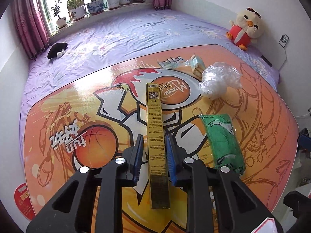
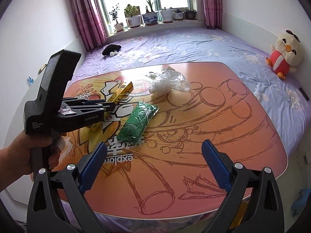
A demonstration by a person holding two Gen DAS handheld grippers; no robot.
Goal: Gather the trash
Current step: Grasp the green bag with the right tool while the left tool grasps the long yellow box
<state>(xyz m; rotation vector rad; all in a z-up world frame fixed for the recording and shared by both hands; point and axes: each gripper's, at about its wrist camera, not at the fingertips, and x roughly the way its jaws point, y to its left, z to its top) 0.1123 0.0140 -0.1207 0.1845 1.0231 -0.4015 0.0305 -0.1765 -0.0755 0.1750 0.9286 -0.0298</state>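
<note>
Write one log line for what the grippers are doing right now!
left hand-held gripper: astride gold box | right hand-held gripper: open, empty | green packet: on table

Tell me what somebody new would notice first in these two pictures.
The long gold box lies between the fingers of the left tongs, in the middle of the glossy orange basketball-print table. To its right lie a green packet and, farther back, a crumpled clear plastic bag; the right tongs hang wide open over the near edge. A plush chick in red sits on the purple bed by the right wall.
</note>
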